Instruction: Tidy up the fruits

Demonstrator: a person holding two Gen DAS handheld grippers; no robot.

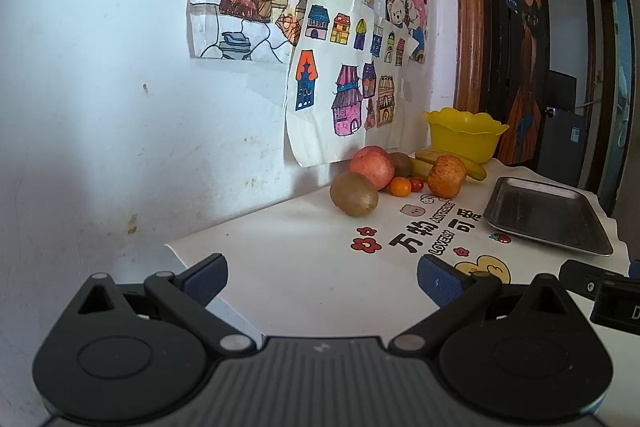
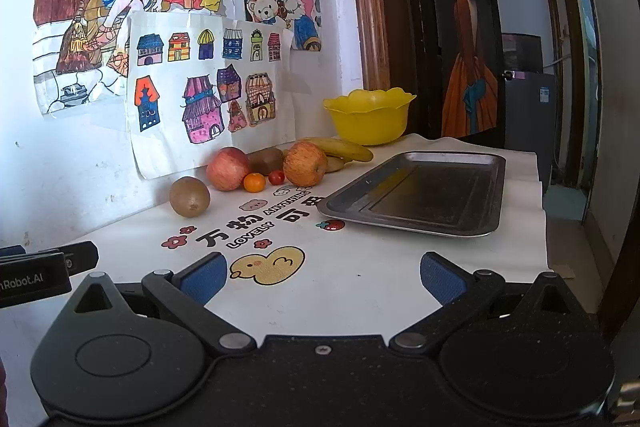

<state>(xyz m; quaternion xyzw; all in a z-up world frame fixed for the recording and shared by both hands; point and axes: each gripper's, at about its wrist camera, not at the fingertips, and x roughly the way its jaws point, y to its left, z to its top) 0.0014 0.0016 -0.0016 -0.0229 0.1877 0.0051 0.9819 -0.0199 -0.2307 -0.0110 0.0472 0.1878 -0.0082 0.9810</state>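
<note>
Fruit lies grouped against the wall: a kiwi (image 1: 354, 193) (image 2: 189, 196) nearest me, two apples (image 1: 372, 167) (image 2: 305, 163), a second kiwi (image 2: 266, 159), a small orange (image 1: 400, 186) (image 2: 254, 182), a cherry tomato (image 2: 276, 177) and bananas (image 2: 342, 148). Behind them stands a yellow bowl (image 1: 464, 135) (image 2: 369, 115), empty as far as I see. A metal tray (image 1: 548, 213) (image 2: 420, 193) lies to the right. My left gripper (image 1: 322, 277) and right gripper (image 2: 322, 277) are both open, well short of the fruit, holding nothing.
The table wears a white printed cloth (image 2: 360, 279) whose front and right edges drop off. Drawings (image 2: 200, 87) hang on the wall behind the fruit. A dark doorway (image 2: 520, 47) opens at right. The other gripper's body (image 2: 36, 273) shows at the left.
</note>
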